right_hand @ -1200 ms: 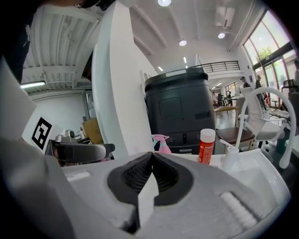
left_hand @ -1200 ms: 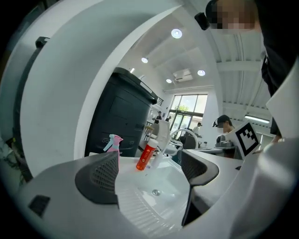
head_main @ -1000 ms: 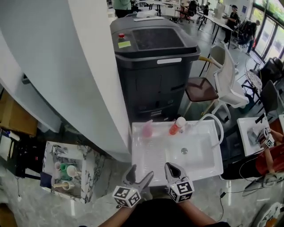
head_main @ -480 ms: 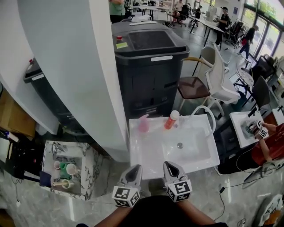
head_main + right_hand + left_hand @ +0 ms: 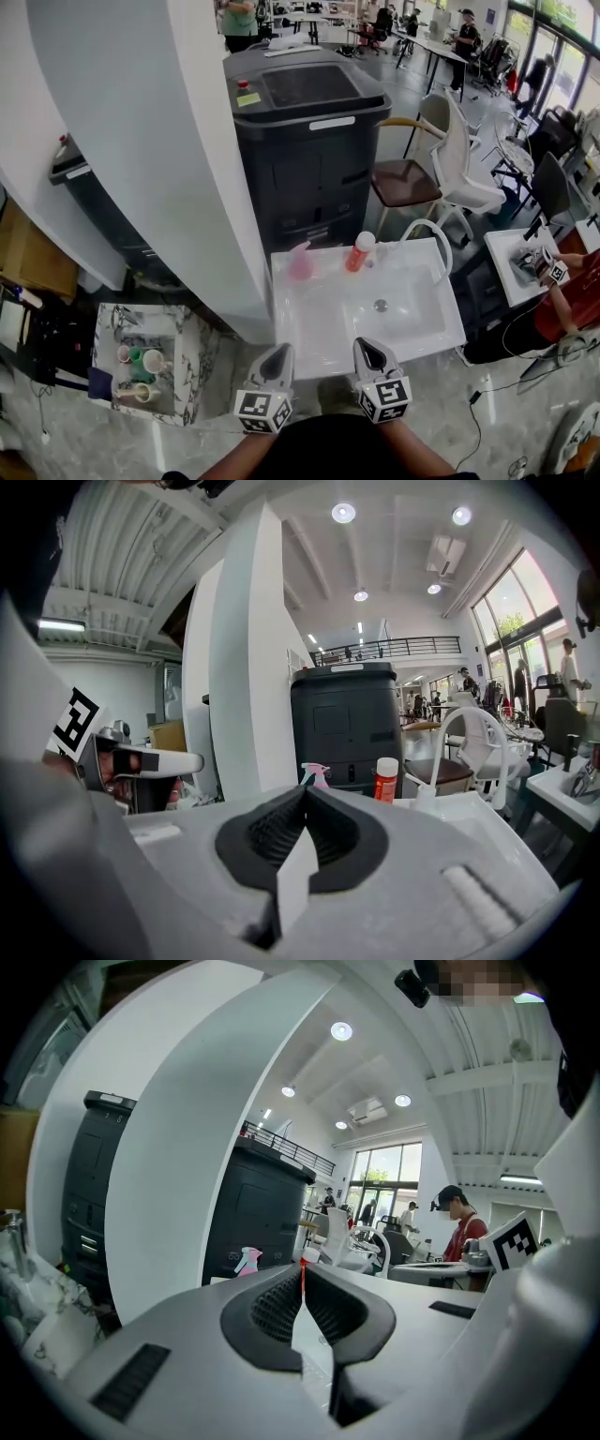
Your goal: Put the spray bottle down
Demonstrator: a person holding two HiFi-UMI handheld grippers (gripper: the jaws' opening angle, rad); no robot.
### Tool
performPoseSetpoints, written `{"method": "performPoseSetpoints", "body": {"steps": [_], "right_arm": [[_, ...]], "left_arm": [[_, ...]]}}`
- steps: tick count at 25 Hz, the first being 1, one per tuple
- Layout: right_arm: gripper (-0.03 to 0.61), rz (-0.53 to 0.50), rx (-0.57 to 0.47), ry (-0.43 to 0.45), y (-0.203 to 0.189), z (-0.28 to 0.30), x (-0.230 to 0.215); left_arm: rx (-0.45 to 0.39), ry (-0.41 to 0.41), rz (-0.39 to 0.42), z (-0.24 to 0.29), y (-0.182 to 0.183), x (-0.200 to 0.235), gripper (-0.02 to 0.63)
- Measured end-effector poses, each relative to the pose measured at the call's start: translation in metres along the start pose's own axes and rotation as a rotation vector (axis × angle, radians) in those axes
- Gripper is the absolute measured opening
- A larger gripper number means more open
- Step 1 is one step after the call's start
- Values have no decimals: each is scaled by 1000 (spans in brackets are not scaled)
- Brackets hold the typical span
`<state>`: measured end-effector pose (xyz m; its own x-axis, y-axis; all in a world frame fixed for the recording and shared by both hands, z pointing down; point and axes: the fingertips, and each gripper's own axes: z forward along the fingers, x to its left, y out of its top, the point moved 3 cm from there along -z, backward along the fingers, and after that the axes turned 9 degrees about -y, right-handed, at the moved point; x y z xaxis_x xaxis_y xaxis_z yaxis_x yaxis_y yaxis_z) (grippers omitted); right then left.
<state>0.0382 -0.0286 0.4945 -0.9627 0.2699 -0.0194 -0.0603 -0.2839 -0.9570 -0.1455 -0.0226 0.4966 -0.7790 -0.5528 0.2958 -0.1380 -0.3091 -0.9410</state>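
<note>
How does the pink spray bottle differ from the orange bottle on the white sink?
The pink spray bottle has a trigger nozzle; the orange bottle has a plain white cap. The spray bottle stands farther left, the orange bottle nearer the tap. Both stand upright along the sink's back edge.

left gripper (image 5: 280,353) — fingers (image 5: 272,1309) shut, were apart a second ago | empty
</note>
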Motion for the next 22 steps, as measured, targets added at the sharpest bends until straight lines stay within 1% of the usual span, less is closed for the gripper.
{"method": "performPoseSetpoints", "body": {"steps": [8, 22], "right_arm": [[-3, 0, -7, -18, 7, 5, -9], [-3, 9, 16, -14, 4, 18, -21]], "left_arm": [[7, -4, 1, 13, 3, 3, 26], [14, 7, 13, 33, 6, 8, 26]]}}
